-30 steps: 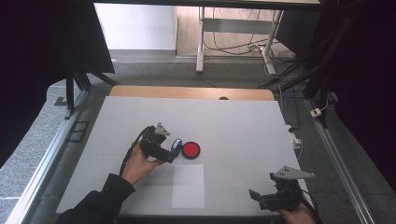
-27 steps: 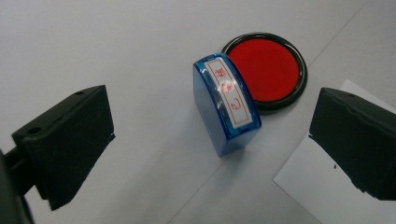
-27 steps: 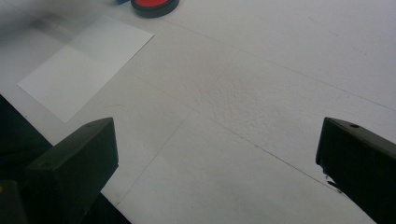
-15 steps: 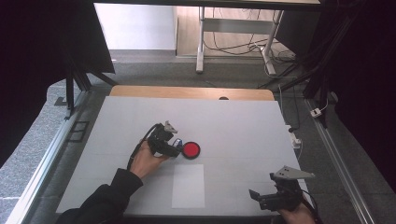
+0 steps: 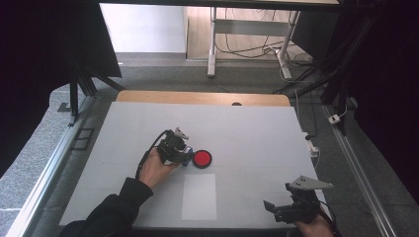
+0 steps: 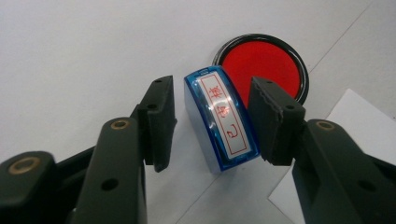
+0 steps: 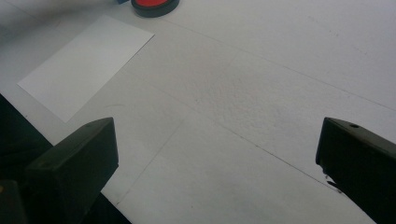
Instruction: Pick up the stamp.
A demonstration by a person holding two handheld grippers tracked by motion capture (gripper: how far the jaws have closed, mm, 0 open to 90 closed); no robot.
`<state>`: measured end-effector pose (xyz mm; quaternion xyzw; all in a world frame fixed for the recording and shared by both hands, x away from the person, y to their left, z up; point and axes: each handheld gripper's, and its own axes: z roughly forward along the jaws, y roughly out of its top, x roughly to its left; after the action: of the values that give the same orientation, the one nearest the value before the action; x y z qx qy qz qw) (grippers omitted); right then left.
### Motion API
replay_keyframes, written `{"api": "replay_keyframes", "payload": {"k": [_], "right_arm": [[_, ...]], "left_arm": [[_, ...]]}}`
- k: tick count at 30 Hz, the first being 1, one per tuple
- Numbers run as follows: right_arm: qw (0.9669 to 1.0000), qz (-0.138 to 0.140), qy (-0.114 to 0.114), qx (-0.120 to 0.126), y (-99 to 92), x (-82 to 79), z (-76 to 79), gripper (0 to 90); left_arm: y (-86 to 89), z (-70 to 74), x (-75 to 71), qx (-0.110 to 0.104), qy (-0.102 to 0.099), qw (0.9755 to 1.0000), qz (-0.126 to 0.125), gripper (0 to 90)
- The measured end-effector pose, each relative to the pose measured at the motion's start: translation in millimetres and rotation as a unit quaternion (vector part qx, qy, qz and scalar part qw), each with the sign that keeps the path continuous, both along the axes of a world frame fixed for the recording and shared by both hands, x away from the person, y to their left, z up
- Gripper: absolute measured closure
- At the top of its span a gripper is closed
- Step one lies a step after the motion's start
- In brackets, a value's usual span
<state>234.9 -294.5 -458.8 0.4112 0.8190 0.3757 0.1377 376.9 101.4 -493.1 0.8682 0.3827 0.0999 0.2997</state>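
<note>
A blue stamp (image 6: 219, 121) with red characters on its clear top stands on the white table, touching a round red ink pad (image 6: 261, 65) behind it. My left gripper (image 6: 212, 86) straddles the stamp and its jaws have just been closing. The right pad (image 6: 271, 121) is against the stamp's edge, while a narrow gap remains at the left pad (image 6: 161, 121). From above, the left gripper (image 5: 179, 148) covers most of the stamp (image 5: 187, 159) beside the ink pad (image 5: 202, 158). My right gripper (image 5: 276, 210) rests at the table's near right, open wide (image 7: 217, 135) and empty.
A white sheet of paper (image 5: 199, 196) lies flat just in front of the ink pad, also seen as the paper (image 7: 84, 65) in the right gripper view. A wooden strip (image 5: 202, 98) borders the table's far edge. Metal rails run along both sides.
The left gripper has shifted slightly right over the blue stamp, and its jaws have narrowed around it. The right gripper has stayed put.
</note>
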Motion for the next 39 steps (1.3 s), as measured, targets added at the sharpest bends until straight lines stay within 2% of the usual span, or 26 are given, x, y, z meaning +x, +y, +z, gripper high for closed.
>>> {"api": "replay_keyframes", "payload": {"k": [4,9,18,22,25,27,30,37,39], "right_arm": [[1.0,0.0,0.0,0.001,0.1,0.0,0.0,0.0],[1.0,-0.001,0.0,0.001,0.1,0.0,0.0,0.0],[1.0,-0.001,0.001,0.001,0.1,0.0,0.0,0.0],[1.0,-0.001,0.001,0.001,0.0,0.1,0.0,0.0],[1.0,0.0,0.001,0.001,0.1,0.1,0.0,0.0],[1.0,0.0,0.0,0.0,0.0,0.1,0.0,0.0],[1.0,0.0,0.0,0.001,0.0,0.0,0.1,0.0],[1.0,0.002,0.0,-0.002,0.4,0.6,0.3,0.0],[1.0,0.003,-0.001,-0.002,0.5,0.7,0.3,0.0]], "left_arm": [[-0.2,0.4,0.3,-0.001,0.008,1.0,0.002,58.1],[1.6,0.9,0.4,0.003,0.007,0.9999,0.014,68.8],[7.7,1.4,2.3,-0.002,0.01,0.9996,0.025,70.6],[11.9,4.3,2.2,-0.011,0.009,0.9995,0.028,70.6],[12.9,8.0,-0.2,-0.005,-0.005,0.9997,0.023,70.6],[13.7,10.5,-1.7,-0.009,-0.01,0.9997,0.018,70.6],[15.3,14.7,-2.4,-0.018,-0.002,0.9998,0.012,70.6],[21.2,21.9,-7.2,-0.032,-0.006,0.9995,-0.005,70.6],[23.8,24.5,-8.7,-0.038,-0.008,0.9991,-0.018,70.6]]}}
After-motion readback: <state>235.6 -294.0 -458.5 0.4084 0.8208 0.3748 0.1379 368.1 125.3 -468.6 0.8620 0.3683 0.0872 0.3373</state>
